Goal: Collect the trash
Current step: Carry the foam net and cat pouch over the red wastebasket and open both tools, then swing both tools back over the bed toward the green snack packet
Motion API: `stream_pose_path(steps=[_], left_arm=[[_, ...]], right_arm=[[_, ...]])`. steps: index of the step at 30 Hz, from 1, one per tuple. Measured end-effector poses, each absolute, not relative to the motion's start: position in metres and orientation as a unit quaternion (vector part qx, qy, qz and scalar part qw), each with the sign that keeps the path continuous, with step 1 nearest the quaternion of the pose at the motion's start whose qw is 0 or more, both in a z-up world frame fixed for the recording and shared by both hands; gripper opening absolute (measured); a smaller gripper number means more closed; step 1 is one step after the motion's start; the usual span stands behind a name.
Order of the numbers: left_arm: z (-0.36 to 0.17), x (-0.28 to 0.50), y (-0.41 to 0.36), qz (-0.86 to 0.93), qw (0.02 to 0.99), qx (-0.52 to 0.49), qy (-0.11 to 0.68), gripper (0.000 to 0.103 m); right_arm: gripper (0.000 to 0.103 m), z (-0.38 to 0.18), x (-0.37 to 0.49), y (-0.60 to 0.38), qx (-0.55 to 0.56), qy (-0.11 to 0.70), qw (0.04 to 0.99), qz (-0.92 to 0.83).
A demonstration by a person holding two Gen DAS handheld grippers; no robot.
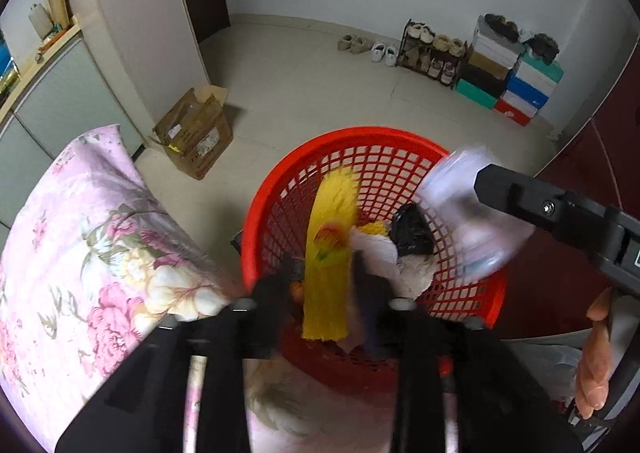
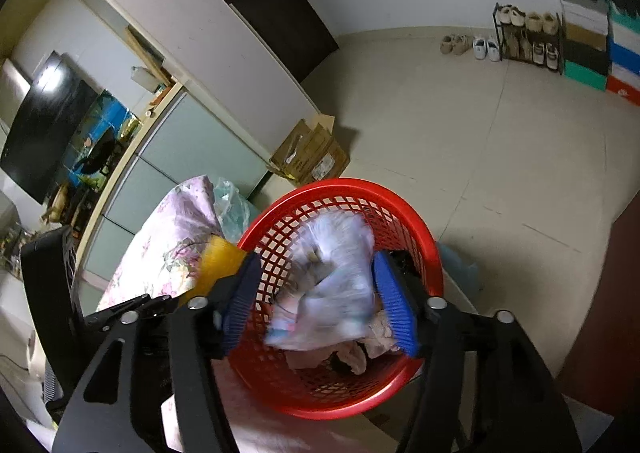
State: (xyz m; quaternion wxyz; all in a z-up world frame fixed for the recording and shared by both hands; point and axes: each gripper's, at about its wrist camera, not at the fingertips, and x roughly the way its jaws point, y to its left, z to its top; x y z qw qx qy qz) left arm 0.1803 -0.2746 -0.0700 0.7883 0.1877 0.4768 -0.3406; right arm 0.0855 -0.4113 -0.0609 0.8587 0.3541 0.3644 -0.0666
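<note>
A red mesh basket (image 1: 340, 145) (image 2: 432, 253) stands on the floor beside a floral pillow. It holds crumpled white tissue (image 1: 380, 253), a black bag (image 1: 412, 233) and other scraps. My left gripper (image 1: 326, 273) is over the basket's near rim with a yellow wrapper (image 1: 332, 237) between its jaws; the wrapper is blurred and I cannot tell whether it is gripped or falling. My right gripper (image 2: 320, 293) is open above the basket, and a blurred pale blue-white plastic bag (image 2: 332, 285) (image 1: 464, 205) hangs loose between its blue pads (image 2: 394, 305).
A floral pink pillow (image 1: 80, 253) (image 2: 176, 237) lies left of the basket. A cardboard box (image 1: 196, 133) (image 2: 312, 157) sits by the wall. A shoe rack (image 1: 432, 53) and stacked shoe boxes (image 1: 516, 81) stand at the far wall. Pale cabinets (image 2: 188, 157) line the left.
</note>
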Motion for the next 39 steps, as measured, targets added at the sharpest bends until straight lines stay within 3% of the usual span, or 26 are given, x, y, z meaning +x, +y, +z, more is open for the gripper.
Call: stream_pose_path(steps=[3, 12, 29, 39], left_arm=[[-0.066, 0.180, -0.269, -0.345, 0.792, 0.183, 0.470, 0.063], [-0.047, 0.171, -0.240, -0.326, 0.810, 0.169, 0.456, 0.072], [-0.013, 0.145, -0.115, -0.256, 0.862, 0.082, 0.431, 0.075], [-0.009, 0.127, 0.041, -0.106, 0.896, 0.047, 0.430, 0.077]], right_arm=[[0.068, -0.058, 0.081, -0.414, 0.364, 0.357, 0.858, -0.066], [0.068, -0.042, 0.068, -0.409, 0.350, 0.342, 0.870, -0.066], [0.068, -0.017, 0.067, -0.321, 0.262, 0.351, 0.899, 0.002], [0.070, -0.021, 0.083, -0.195, 0.173, 0.397, 0.893, 0.123]])
